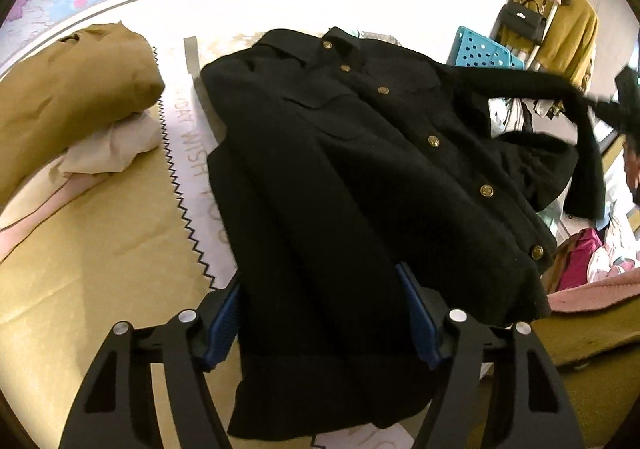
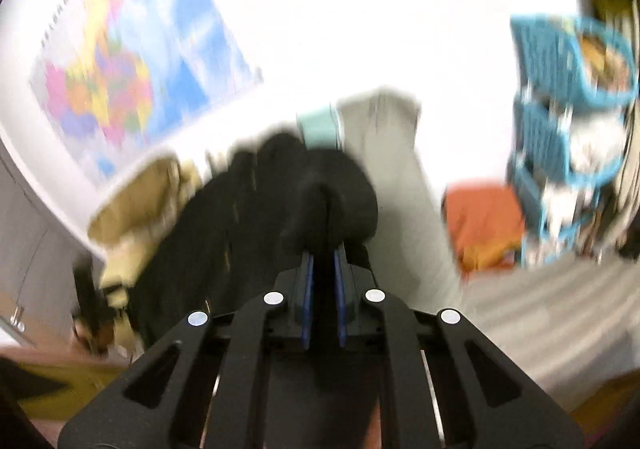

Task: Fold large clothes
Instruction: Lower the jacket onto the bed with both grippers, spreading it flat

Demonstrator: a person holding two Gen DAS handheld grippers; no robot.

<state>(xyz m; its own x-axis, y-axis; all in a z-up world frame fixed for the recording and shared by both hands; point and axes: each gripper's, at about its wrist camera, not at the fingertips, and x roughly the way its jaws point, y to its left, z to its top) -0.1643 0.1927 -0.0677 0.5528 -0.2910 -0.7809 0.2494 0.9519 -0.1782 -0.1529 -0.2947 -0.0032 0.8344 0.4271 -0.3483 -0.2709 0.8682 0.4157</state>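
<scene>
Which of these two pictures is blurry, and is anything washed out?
Right wrist view: heavy motion smear over the map and blue baskets, only the tongs sharp. Left wrist view: sharp black jacket, fisheye-bent edges, wall blown out white.

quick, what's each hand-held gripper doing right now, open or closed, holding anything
Left hand-held gripper: open, fingers either side of the black jacket's hem, not pressing it.
Right hand-held gripper: shut on the jacket's black sleeve, lifted off the surface.

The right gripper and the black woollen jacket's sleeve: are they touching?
Touching. The right wrist view shows the right gripper with its blue pads nearly together, black sleeve fabric pinched between them.
</scene>
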